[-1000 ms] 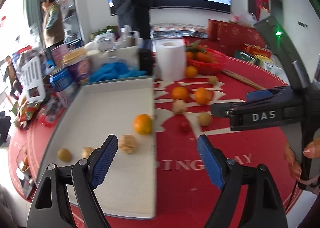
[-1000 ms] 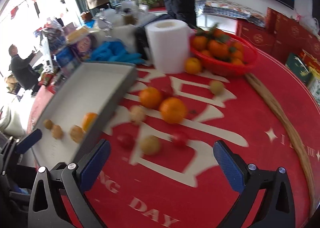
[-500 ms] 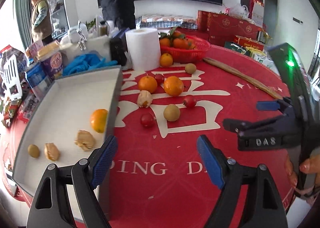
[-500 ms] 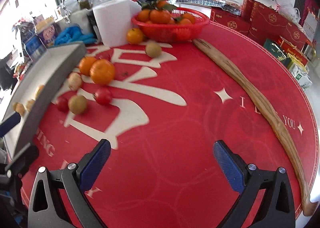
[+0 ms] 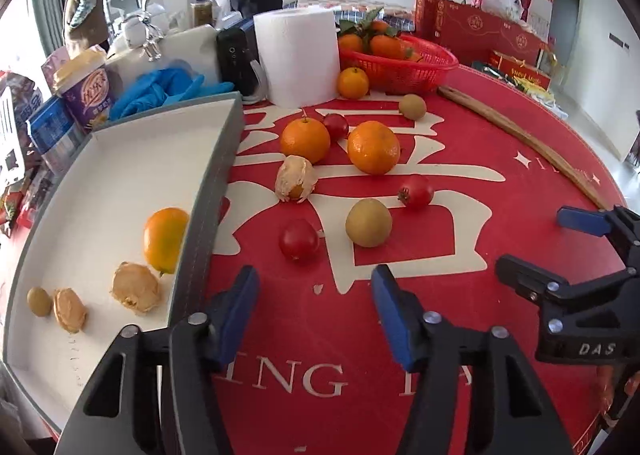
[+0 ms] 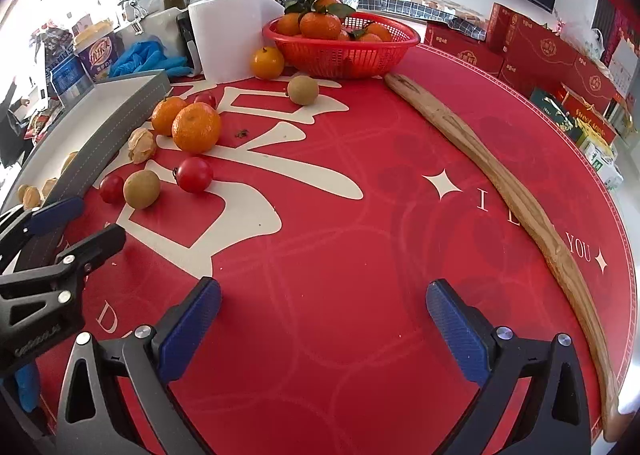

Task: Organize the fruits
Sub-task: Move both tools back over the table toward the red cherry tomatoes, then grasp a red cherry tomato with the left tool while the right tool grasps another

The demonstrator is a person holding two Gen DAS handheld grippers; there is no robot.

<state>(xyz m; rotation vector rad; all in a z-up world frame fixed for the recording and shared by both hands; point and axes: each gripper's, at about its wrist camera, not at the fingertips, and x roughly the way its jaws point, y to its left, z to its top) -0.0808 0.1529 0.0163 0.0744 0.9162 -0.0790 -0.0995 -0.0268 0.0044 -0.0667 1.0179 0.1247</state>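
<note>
Left tool (image 5: 314, 309) spread, empty, above cherry tomato (image 5: 298, 239) beside tray (image 5: 208, 191) near worktop's left edge; right tool (image 6: 322, 313) spread, idle. Best: straddle tomato squarely, pinch gently.

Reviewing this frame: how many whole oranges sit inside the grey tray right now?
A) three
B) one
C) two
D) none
B: in the left wrist view a single whole orange lies in the grey tray against its right wall, beside smaller tan pieces; the other oranges are out on the red tablecloth or in the red basket.
</note>
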